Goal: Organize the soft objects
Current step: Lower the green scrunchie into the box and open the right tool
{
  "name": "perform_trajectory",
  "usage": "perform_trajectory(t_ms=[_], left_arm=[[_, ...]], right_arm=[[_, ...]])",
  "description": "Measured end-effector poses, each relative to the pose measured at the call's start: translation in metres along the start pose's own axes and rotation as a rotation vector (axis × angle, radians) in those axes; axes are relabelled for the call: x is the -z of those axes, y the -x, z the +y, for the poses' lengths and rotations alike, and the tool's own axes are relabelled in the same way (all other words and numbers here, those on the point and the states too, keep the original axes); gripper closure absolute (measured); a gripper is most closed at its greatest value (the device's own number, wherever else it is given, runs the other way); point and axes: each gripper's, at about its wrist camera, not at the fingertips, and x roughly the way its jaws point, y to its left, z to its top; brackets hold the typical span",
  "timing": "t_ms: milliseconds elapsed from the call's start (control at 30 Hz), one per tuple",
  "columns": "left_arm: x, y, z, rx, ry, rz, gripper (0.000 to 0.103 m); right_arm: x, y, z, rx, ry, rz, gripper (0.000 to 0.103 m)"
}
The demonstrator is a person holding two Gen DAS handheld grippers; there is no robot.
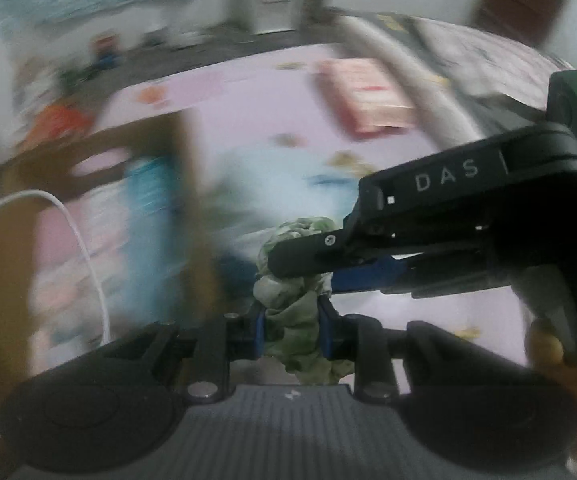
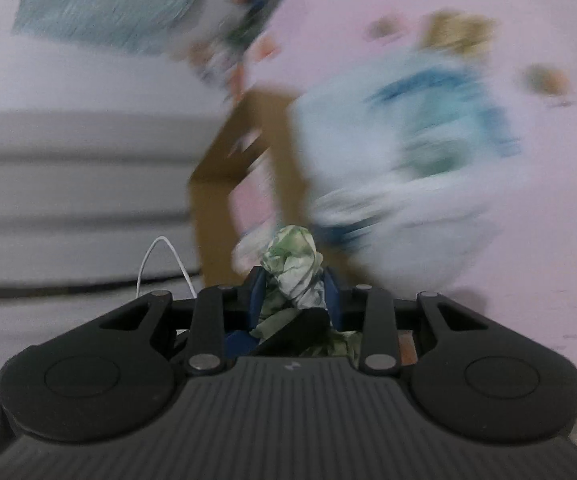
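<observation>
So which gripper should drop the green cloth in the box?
Probably the left. Both the left gripper and right gripper pinch the green cloth, but the brown box looks closer to the left one. The pictures are blurry, so that's a guess.

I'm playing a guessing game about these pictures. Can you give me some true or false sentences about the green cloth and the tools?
1. The left tool is pinching a green and white crumpled cloth. True.
2. The right tool has nothing in it. False: it is shut on the same green cloth.
3. In the left wrist view, the right tool comes in from the right side. True.
4. The bedsheet behind the cloth is bright yellow. False: it is pale pink with small printed shapes.
5. A brown cardboard box can be seen behind the cloth. True.
6. The background is sharp and clear. False: it is blurred.
</observation>
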Motion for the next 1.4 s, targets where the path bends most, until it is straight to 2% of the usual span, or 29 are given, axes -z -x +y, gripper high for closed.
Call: perform_trajectory(t_ms=[167, 300, 433, 633, 867, 967, 1100, 1167, 1300, 1333, 1400], left_arm=[[0.040, -0.005, 0.085, -0.087, 0.181, 0.065, 0.076], [0.065, -0.022, 0.136, -0.076, 0.315, 0.139, 0.076], [0.077, -0.039, 0.162, -0.036, 0.397, 0.185, 0.076], [0.077, -0.064, 0.172, 0.006, 0.407, 0.240, 0.076], [0.088, -0.084, 0.191, -0.047, 0.382, 0.296, 0.076], [0.092, -0.092, 0.201, -0.066, 0.371, 0.325, 0.074], [0.093, -0.096, 0.206, -0.088, 0.337, 0.332, 0.068], [0.094, -0.093, 0.206, -0.084, 0.334, 0.333, 0.057], [0.093, -0.080, 0.205, -0.071, 0.327, 0.301, 0.049], [0.091, -0.078, 0.204, -0.070, 0.326, 0.290, 0.044], [0.091, -0.070, 0.204, -0.069, 0.327, 0.272, 0.043]], right_arm=[[0.027, -0.101, 0.061, 0.008, 0.152, 0.177, 0.072], [0.049, -0.170, 0.078, 0.070, 0.229, 0.293, 0.072], [0.060, -0.209, 0.079, 0.141, 0.246, 0.357, 0.072], [0.065, -0.227, 0.071, 0.249, 0.219, 0.358, 0.071], [0.068, -0.257, 0.057, 0.286, 0.163, 0.369, 0.069], [0.072, -0.270, 0.049, 0.290, 0.141, 0.374, 0.061], [0.077, -0.280, 0.043, 0.300, 0.145, 0.371, 0.046], [0.078, -0.281, 0.043, 0.313, 0.150, 0.367, 0.043], [0.077, -0.277, 0.045, 0.332, 0.160, 0.363, 0.042], [0.076, -0.273, 0.045, 0.335, 0.164, 0.361, 0.042], [0.075, -0.266, 0.047, 0.337, 0.173, 0.349, 0.042]])
